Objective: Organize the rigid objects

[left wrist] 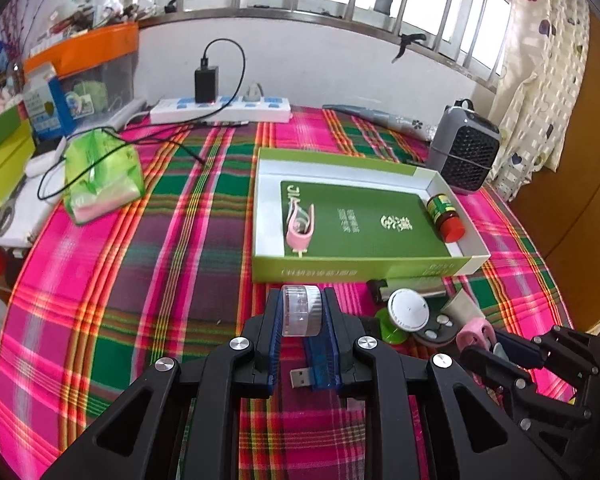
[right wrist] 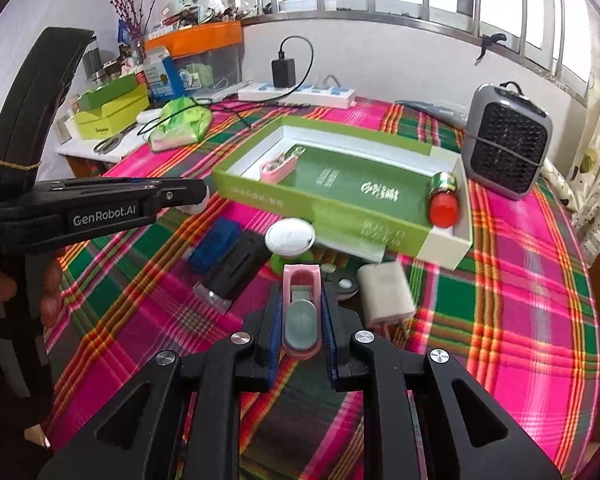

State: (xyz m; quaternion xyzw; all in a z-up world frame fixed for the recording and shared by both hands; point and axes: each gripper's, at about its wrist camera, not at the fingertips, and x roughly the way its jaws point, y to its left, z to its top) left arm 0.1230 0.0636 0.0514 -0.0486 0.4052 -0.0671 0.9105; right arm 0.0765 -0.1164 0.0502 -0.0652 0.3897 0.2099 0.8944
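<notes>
My left gripper (left wrist: 301, 312) is shut on a small clear round container (left wrist: 301, 309) and holds it above the plaid cloth, just short of the green box (left wrist: 360, 270). My right gripper (right wrist: 301, 312) is shut on a pink clip-like tool (right wrist: 301, 312), near the loose pile. The green box (right wrist: 332, 208) holds a green booklet (left wrist: 360, 220), a pink tool (left wrist: 300, 232) and a red-capped bottle (left wrist: 446, 216). Loose on the cloth lie a white round lid (right wrist: 290, 236), a blue USB device (right wrist: 214, 244), a black block (right wrist: 240, 266) and a white charger (right wrist: 386, 294).
A grey heater (right wrist: 506, 140) stands right of the box. A power strip (left wrist: 220, 110) with a black adapter lies at the back. A green tissue pack (left wrist: 102, 174), scissors (left wrist: 0, 218) and stacked boxes sit at the left.
</notes>
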